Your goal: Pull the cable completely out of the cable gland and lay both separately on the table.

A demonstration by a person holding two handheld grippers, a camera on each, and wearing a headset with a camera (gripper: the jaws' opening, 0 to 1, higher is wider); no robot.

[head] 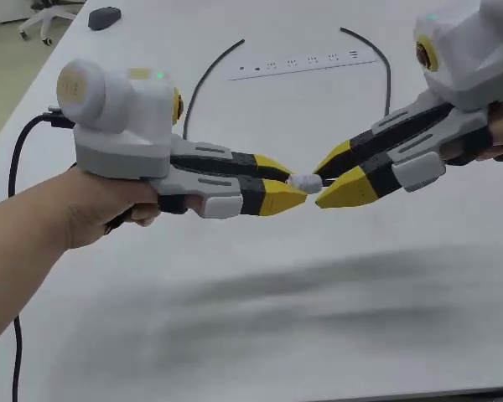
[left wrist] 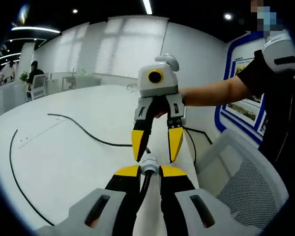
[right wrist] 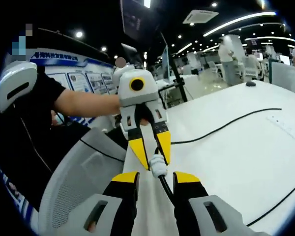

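Roughly level, the cable gland (head: 304, 181) points lengthwise left to right.

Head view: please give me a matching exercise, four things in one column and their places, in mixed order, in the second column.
Things:
1 cable gland
2 power strip
3 mouse
4 chair

Places:
A far left part of the table
B on the floor beyond the table
C between the left gripper and the right gripper
D far middle of the table

Pairs: 1-C, 2-D, 3-A, 4-B
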